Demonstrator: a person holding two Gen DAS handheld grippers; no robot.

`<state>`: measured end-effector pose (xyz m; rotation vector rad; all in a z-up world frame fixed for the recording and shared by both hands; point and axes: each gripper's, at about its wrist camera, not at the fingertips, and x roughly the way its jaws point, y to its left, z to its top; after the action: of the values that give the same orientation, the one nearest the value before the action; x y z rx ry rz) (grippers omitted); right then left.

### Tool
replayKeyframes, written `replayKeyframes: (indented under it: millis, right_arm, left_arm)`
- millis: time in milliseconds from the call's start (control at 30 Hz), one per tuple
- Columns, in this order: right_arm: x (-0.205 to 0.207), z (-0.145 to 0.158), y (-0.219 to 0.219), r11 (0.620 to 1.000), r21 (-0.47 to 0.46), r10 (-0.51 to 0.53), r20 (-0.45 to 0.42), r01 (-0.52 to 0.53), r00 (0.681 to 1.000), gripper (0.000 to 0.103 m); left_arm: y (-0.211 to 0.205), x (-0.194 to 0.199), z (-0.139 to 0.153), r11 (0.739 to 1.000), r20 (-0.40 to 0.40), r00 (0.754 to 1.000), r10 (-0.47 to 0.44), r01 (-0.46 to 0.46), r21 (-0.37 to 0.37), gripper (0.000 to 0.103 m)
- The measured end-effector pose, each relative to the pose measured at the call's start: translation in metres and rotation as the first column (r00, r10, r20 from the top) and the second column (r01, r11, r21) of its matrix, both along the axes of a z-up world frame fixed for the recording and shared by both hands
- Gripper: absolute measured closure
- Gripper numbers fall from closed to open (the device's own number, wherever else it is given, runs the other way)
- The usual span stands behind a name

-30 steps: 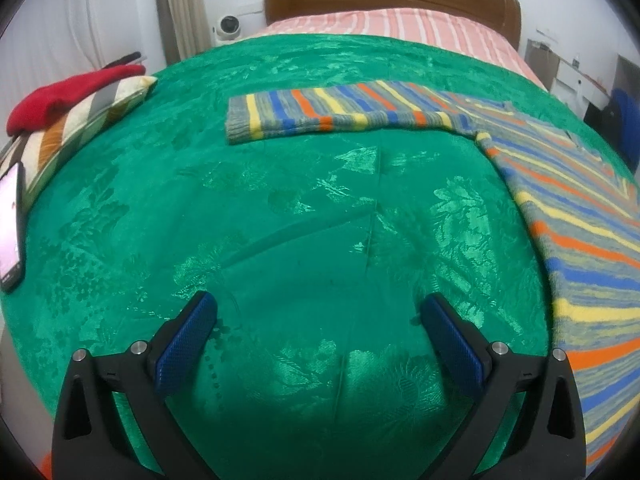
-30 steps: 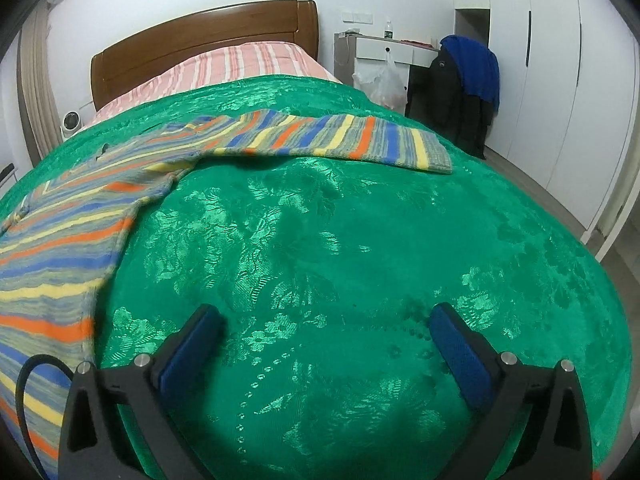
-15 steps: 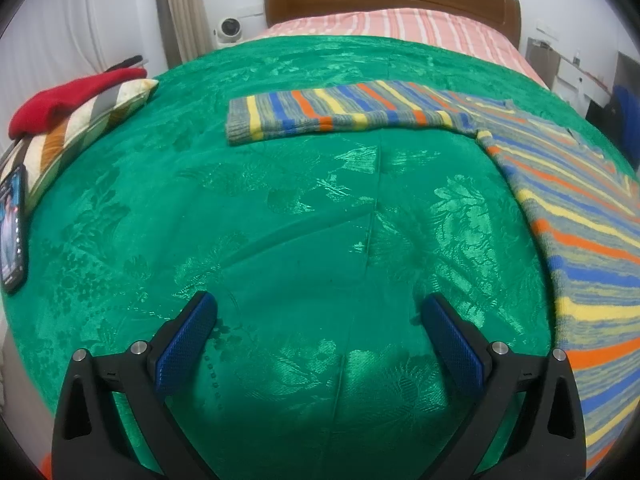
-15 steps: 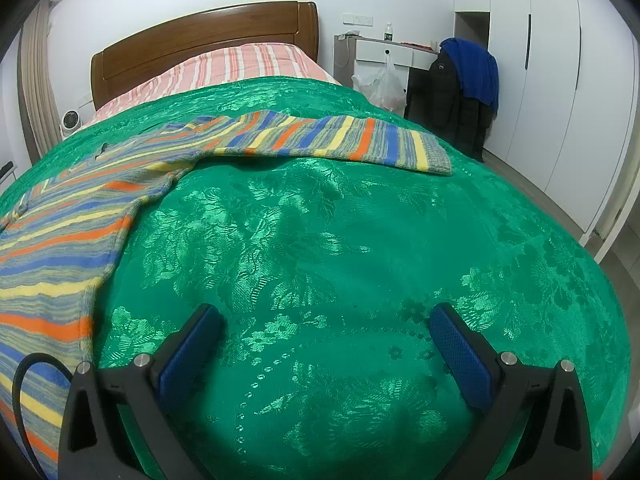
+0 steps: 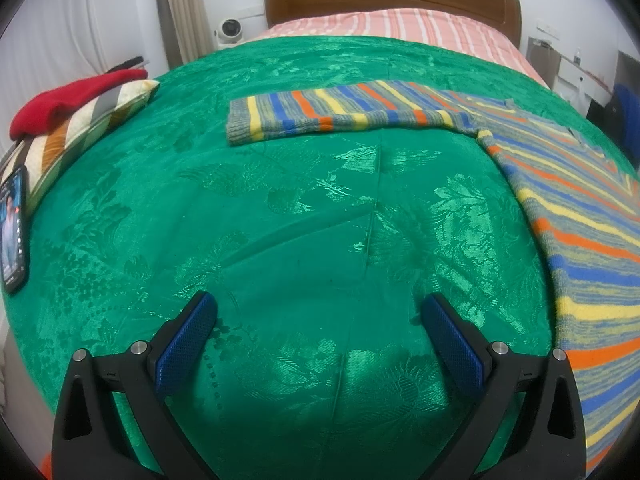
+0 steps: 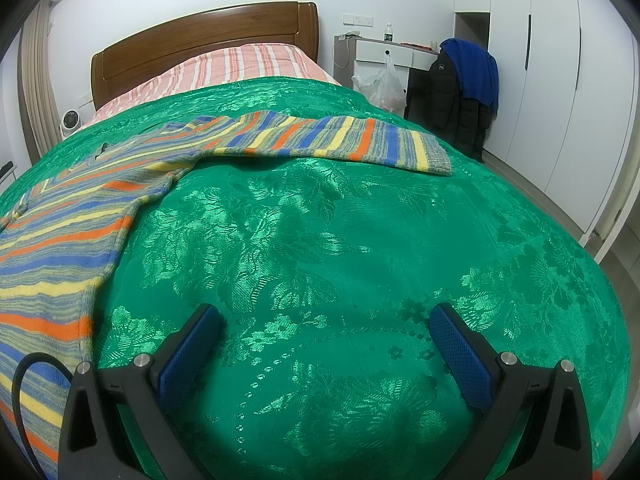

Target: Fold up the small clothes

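Observation:
A striped sweater in blue, yellow, orange and grey lies flat on the green bedspread with both sleeves spread out. In the left wrist view its body [image 5: 580,240] fills the right side and one sleeve [image 5: 340,114] reaches left across the bed. In the right wrist view the body [image 6: 60,240] lies at the left and the other sleeve [image 6: 340,140] reaches right. My left gripper [image 5: 318,312] is open and empty over bare bedspread, left of the body. My right gripper [image 6: 326,320] is open and empty over bare bedspread, right of the body.
A striped pillow [image 5: 80,128] with a red garment [image 5: 68,104] on it lies at the bed's left edge, a phone [image 5: 14,228] beside it. A wooden headboard [image 5: 392,4] stands at the far end. A desk [image 6: 384,52], hung jackets [image 6: 464,92] and white wardrobes [image 6: 560,80] stand right of the bed.
Both grippers stay open and nearly still. The phone screen at the left went from bright to dark and now shows a picture.

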<state>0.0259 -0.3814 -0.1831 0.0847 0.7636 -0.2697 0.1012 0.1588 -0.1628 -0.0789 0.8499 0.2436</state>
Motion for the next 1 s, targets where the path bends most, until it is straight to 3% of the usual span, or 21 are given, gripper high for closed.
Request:
replayKeyframes:
  millis: [533,633,767,867,900,967,1000]
  right_arm:
    - [-0.001,0.006,0.000,1.000,0.007,0.009,-0.017,-0.009,1.000,0.000]
    - [0.000,0.029,-0.020,0.988,0.147,0.048,0.028,-0.051,0.998,0.001]
    - [0.018,0.069,-0.083,0.957,0.285,0.027,0.105,-0.056,0.994,0.001]
    - [0.042,0.082,-0.153,0.903,0.430,-0.071,0.118,0.013,0.990,0.001]
    - [0.053,0.078,-0.180,0.861,0.506,-0.114,0.094,0.052,0.989,0.001]
    - [0.071,0.065,-0.210,0.781,0.617,-0.153,0.042,0.095,0.987,0.013]
    - [0.083,0.051,-0.225,0.721,0.683,-0.166,0.008,0.117,0.986,0.017]
  left_arm:
    - [0.000,0.000,0.000,1.000,0.007,1.000,0.002,-0.002,0.004,0.000]
    - [0.001,0.000,0.000,1.000,0.011,1.000,0.002,-0.002,0.005,0.000]
    - [-0.001,-0.001,-0.001,1.000,0.016,1.000,0.005,-0.005,0.011,0.000]
    - [-0.002,-0.001,-0.001,1.000,0.019,1.000,0.007,-0.007,0.014,0.000]
    - [-0.002,-0.001,-0.001,1.000,0.020,1.000,0.008,-0.009,0.016,0.000]
    - [-0.003,-0.001,-0.001,1.000,0.022,1.000,0.010,-0.011,0.022,0.000]
    - [-0.003,-0.001,-0.001,1.000,0.023,1.000,0.011,-0.011,0.025,0.000]
